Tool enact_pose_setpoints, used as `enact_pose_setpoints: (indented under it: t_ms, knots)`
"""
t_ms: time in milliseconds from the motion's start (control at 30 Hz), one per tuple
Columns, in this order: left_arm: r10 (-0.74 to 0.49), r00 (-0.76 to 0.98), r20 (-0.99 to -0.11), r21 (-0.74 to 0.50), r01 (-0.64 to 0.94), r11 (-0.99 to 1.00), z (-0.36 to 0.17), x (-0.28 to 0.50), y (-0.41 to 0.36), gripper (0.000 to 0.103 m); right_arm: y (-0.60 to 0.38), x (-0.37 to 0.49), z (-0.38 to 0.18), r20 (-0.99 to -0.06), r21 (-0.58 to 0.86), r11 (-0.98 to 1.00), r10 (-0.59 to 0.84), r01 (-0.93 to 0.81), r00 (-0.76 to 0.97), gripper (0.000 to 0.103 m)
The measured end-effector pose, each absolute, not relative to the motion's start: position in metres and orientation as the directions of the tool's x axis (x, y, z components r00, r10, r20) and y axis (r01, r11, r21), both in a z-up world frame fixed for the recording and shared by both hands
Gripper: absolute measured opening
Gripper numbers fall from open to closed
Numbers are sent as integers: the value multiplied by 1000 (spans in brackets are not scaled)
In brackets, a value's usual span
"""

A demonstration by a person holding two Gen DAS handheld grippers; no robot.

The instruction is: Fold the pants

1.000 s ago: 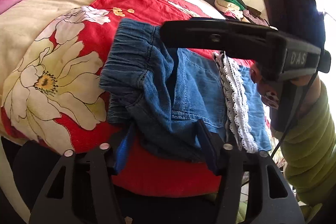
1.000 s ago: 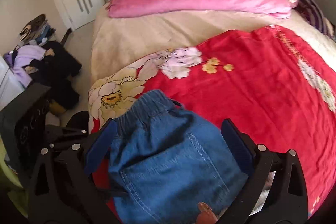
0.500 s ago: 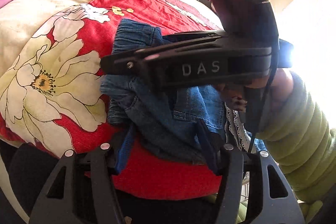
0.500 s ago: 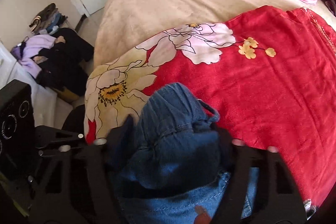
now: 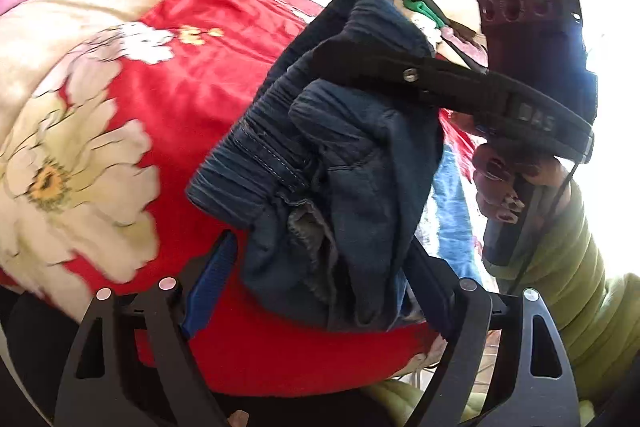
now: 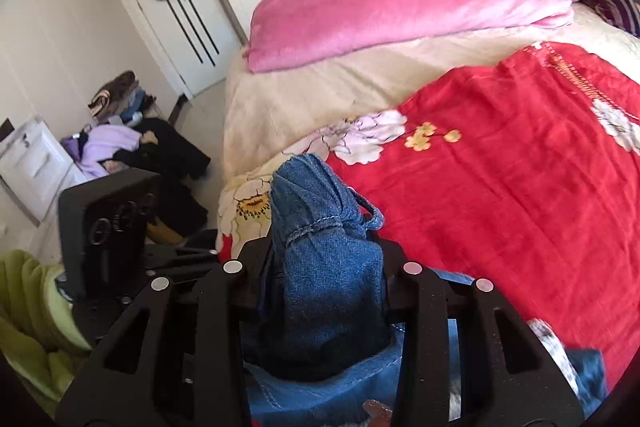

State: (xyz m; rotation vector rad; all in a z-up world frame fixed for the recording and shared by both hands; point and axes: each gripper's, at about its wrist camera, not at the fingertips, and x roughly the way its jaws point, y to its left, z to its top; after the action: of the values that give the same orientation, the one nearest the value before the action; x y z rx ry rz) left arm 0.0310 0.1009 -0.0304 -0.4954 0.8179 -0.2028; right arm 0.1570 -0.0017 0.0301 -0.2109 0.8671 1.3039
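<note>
Pants (image 5: 336, 163) bunched and lifted over the red blanket (image 5: 192, 83) on the bed (image 6: 304, 91); waistband end points up and away from you, long axis roughly vertical, legs trailing down toward you. Your right gripper (image 6: 320, 267) is clamped on the denim bunch. Your left gripper (image 5: 320, 275) stands apart, denim hanging between its fingers; contact unclear. Right gripper body reads "DAS".

bunched pants (image 6: 324, 291) hide the right gripper's (image 6: 320, 267) fingertips
</note>
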Motion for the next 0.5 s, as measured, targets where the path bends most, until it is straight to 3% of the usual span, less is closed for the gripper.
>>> enact_pose_setpoints:
  t_ms: [200, 367, 500]
  knots:
    - [-358, 698, -620, -440, 68, 895, -3, 38, 69, 81, -40, 158, 47, -625, 314, 332, 778, -889, 69, 30]
    - [-432, 691, -580, -449, 172, 877, 11, 41, 38, 80, -86, 155, 58, -571, 352, 365, 813, -862, 111, 39]
    - [-524, 616, -589, -433, 307, 848, 7, 45, -3, 81, -137, 148, 58, -547, 354, 457, 809, -816, 216, 61]
